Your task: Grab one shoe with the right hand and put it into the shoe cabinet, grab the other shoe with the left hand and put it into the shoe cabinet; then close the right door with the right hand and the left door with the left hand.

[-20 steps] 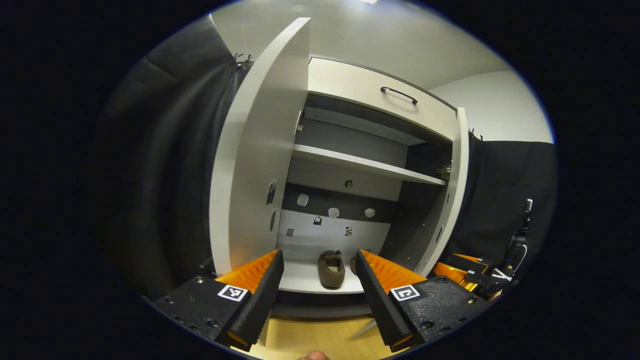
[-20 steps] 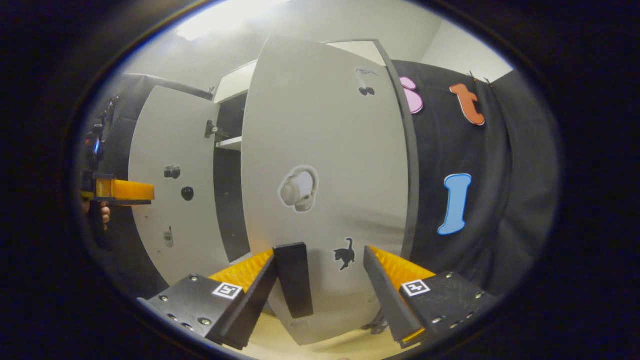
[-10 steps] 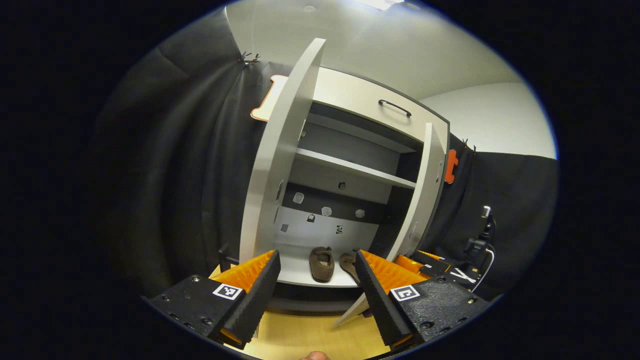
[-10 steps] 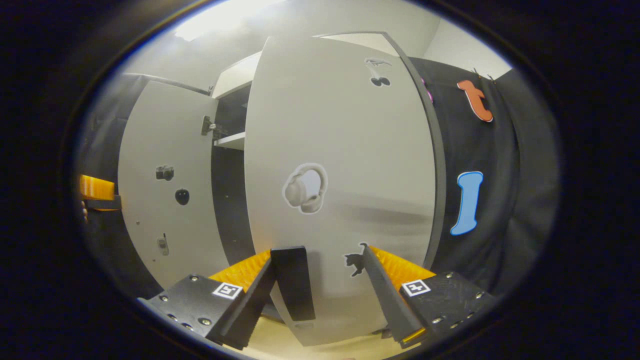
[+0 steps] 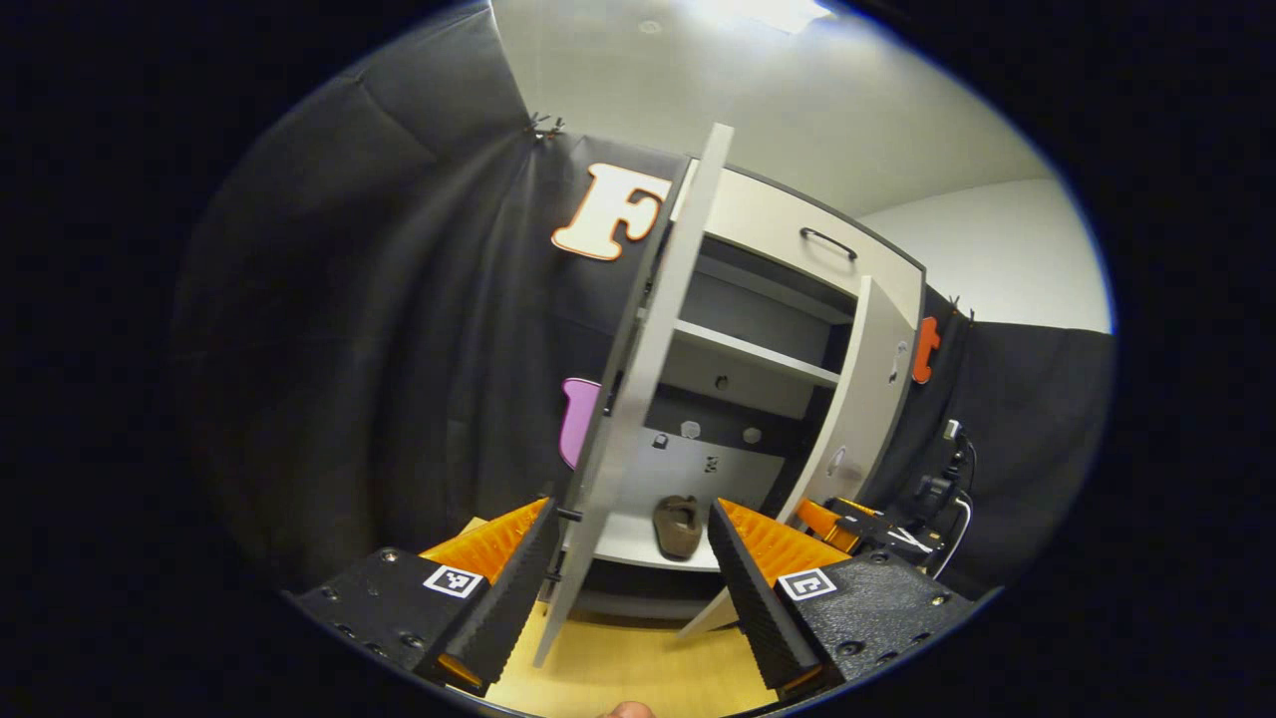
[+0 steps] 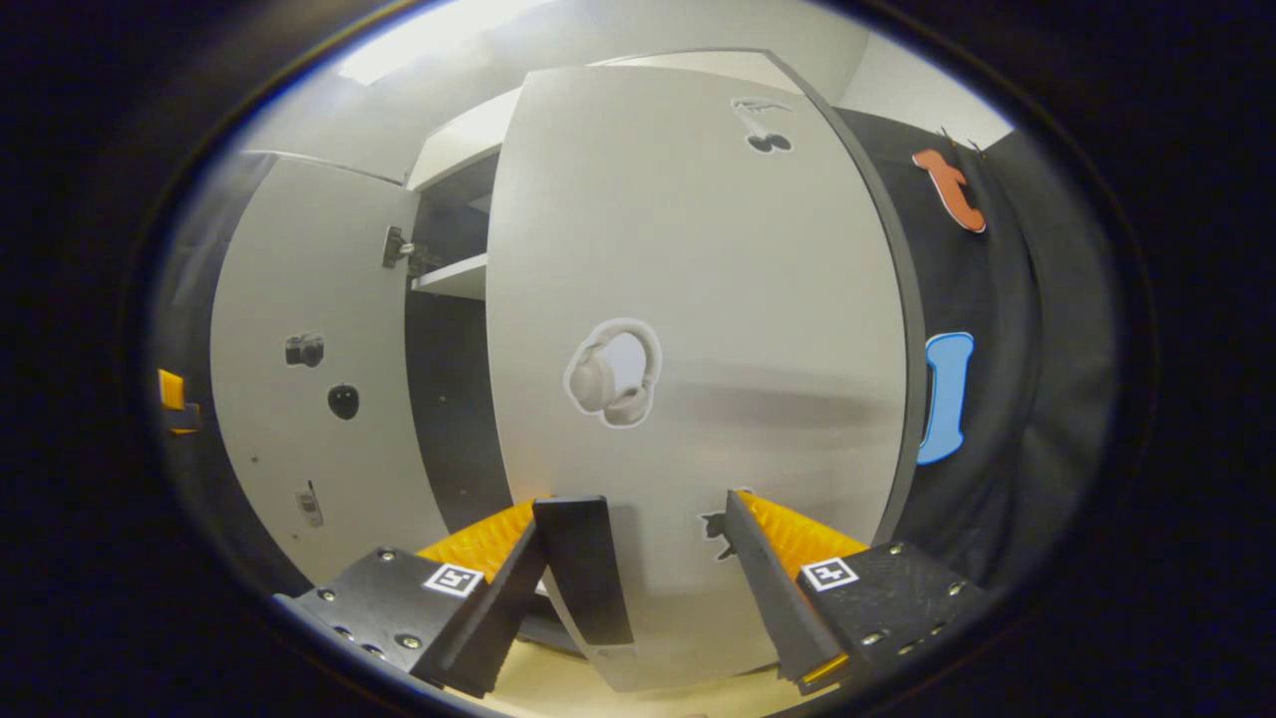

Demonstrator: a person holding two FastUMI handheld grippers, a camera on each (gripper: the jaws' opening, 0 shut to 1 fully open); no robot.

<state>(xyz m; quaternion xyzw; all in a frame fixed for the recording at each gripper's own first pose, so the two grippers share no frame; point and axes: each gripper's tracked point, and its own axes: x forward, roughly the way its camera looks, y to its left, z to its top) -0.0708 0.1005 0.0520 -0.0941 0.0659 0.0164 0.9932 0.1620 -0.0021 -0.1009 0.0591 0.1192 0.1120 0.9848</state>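
Left door (image 5: 638, 369) standing edge-on just beyond the left gripper (image 5: 630, 558), splitting the way ahead, open gap right of it leading to the cabinet's bottom shelf (image 5: 628, 538), right door (image 6: 688, 339) blocking close before the right gripper (image 6: 638, 568).

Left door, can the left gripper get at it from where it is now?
Probably yes. The left door stands edge-on just ahead of the open left gripper, its lower edge between the fingers, and nothing lies between them. Whether they already touch can't be told.
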